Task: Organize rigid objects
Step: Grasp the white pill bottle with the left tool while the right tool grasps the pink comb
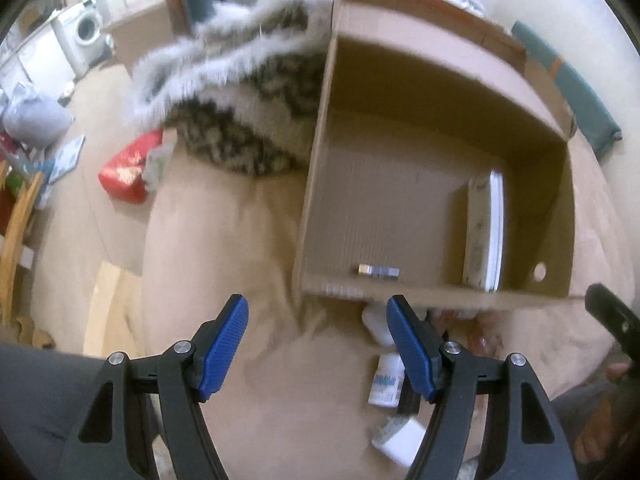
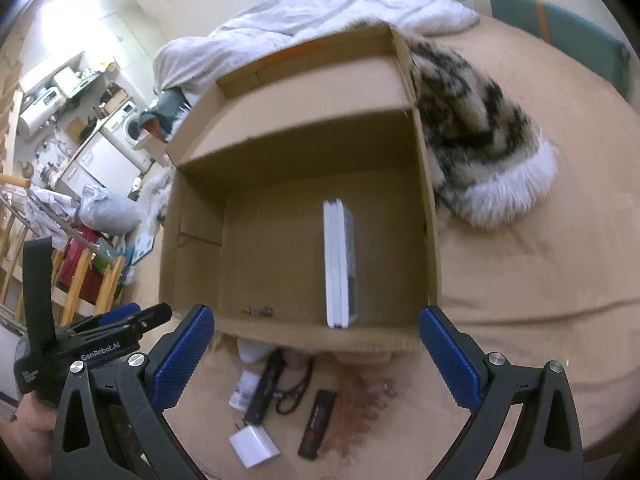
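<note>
Nearest the cameras, both grippers are seen spread wide with nothing between their blue pads: the left gripper [image 1: 318, 350] and the right gripper [image 2: 316, 360], each held above a tan bedcover [image 2: 540, 280]. Just beyond the fingers, small items are scattered on the cover: a white charger [image 2: 253, 447], a black stick [image 2: 318, 424], a long black device [image 2: 265, 390] with a cord, and a white bottle [image 1: 386, 380]. Past these, an open cardboard box [image 2: 192, 240] is placed, its near wall just beside the items. Inside it, a white case [image 2: 339, 264] stands on edge, and a small metal piece [image 1: 378, 271] lies by the near wall. Behind the box, a patterned fur garment [image 2: 472, 128] is laid.
</note>
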Motion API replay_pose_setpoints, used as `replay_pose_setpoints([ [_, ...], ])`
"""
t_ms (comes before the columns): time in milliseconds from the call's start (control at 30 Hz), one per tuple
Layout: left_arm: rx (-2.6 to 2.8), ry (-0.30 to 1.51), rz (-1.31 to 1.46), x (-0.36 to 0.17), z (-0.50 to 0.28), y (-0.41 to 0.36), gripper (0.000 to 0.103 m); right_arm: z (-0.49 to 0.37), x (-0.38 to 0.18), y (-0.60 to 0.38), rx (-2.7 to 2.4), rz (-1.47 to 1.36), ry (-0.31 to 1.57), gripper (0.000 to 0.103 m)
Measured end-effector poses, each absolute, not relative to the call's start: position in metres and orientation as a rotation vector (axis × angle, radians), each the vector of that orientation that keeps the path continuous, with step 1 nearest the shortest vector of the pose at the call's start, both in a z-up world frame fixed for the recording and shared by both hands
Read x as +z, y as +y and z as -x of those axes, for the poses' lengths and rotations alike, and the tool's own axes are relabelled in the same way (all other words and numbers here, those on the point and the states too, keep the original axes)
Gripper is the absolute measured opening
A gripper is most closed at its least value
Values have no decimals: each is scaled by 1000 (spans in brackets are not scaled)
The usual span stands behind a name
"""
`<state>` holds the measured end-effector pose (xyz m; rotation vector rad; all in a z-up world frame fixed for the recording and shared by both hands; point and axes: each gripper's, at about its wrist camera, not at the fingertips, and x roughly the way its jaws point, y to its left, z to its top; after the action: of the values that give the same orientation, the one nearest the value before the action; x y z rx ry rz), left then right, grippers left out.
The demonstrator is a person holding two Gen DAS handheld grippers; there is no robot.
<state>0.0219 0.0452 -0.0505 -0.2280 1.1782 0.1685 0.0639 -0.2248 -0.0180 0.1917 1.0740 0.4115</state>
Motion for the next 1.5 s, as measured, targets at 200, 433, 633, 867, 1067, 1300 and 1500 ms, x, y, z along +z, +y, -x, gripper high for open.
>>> replay_pose_setpoints([
  [200,70,1354,269,-95,-19,29,69,-63,-41,-222,377,-179,1172,103],
  [433,1,1458,281,-124,-31,10,50,-66,-56,-216,379,-162,1233,103],
  [633,-27,1505,293,-139,-41,5,50,-72,-85,-221,407,-256,1375,94],
  [867,0,1538,207,-155,-52,-5,38,-66,-134,-226,285,-180,1590,50],
  [1067,38,1533,223,-154,-59,7,24,-61,-155,-202,280,-32,1630,51],
  [1300,91,1512,194,-150,-65,13,24,-58,-157,-165,253,180,1536,59],
  [1500,101,1496,210,-148,-65,16,24,-51,-147,-161,290,199,1484,44],
])
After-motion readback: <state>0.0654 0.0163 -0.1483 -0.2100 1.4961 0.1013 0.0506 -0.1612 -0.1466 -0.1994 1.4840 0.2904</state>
